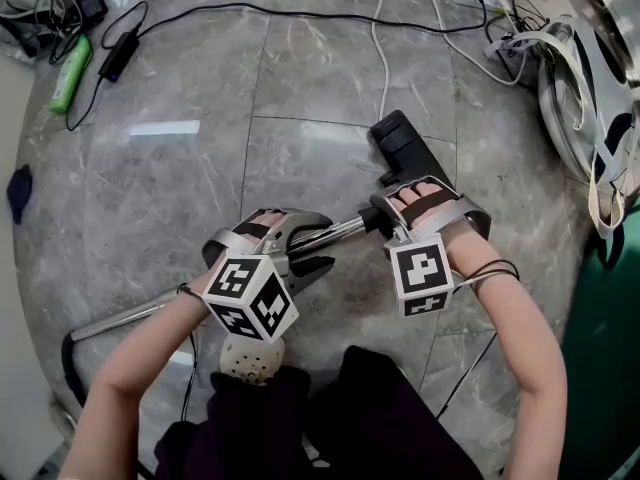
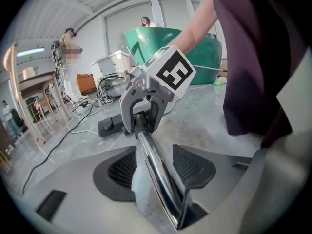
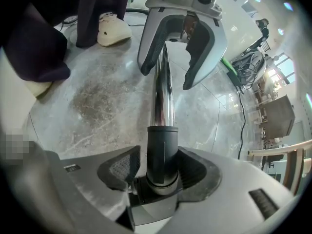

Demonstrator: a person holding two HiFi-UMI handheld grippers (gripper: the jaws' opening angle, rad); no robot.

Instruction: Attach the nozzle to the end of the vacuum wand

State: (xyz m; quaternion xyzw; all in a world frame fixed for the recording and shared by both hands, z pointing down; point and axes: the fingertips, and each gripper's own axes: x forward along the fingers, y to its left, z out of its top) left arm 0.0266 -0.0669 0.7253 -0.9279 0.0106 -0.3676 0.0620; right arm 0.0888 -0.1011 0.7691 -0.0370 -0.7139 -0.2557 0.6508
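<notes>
The jaws of the left gripper (image 2: 155, 169) stood fairly wide with the chrome wand (image 1: 335, 233) running between them. It lay against 1 pad with a gap at the other, so they seemed to hold it only loosely. The right gripper (image 3: 158, 172) straddled the black collar (image 3: 161, 150) at the wand's end, jaws also wide, and the pads looked close to the collar but not pressing on it.

The nozzle (image 1: 400, 143) lay on the stone floor (image 1: 200, 168) just past the wand's end. Its collar was already sleeved over the tube, so the joint looked made or nearly made.

To finish well, both grippers would have needed to close firmly. The left should steady the wand while the right pushed the collar straight along it, without twisting, until it was seated. A light tug would have confirmed the lock.

In the head view the wand's long axis ran from lower left to upper right, nearly level, pointing into the nozzle. The collar sat in line with the wand, and the nozzle's head appeared to lie crosswise to it.
</notes>
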